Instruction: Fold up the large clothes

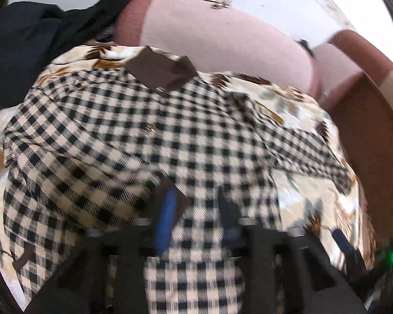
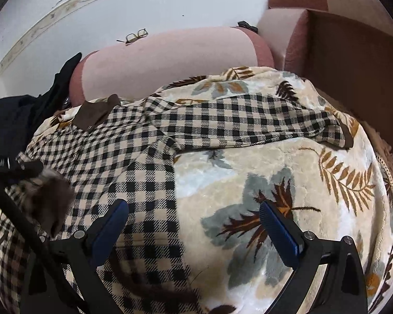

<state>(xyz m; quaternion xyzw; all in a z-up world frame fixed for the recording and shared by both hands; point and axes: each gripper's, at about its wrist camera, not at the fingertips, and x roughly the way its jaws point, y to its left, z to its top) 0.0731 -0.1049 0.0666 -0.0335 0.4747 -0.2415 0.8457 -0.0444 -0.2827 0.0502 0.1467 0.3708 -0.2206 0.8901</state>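
Observation:
A black-and-cream checked shirt (image 1: 133, 141) with a brown collar (image 1: 159, 70) lies spread on a leaf-patterned blanket (image 1: 311, 204) on a sofa. My left gripper (image 1: 197, 209) hovers low over the shirt's body, jaws partly open. A brown cuff (image 1: 182, 201) lies beside its left finger and checked cloth shows in the gap. In the right wrist view the shirt (image 2: 112, 157) covers the left half, and one sleeve (image 2: 249, 123) stretches right to a brown cuff (image 2: 348, 137). My right gripper (image 2: 195, 218) stands wide open over the shirt's edge and the blanket (image 2: 275, 162), holding nothing.
A heap of dark clothes (image 1: 26, 44) (image 2: 10, 123) sits at the sofa's left end. Glasses (image 2: 136, 36) rest on top of the pink backrest (image 2: 157, 60). A brown armrest (image 2: 353, 60) bounds the right side. The other hand's blurred tool (image 2: 18, 168) is at the left edge.

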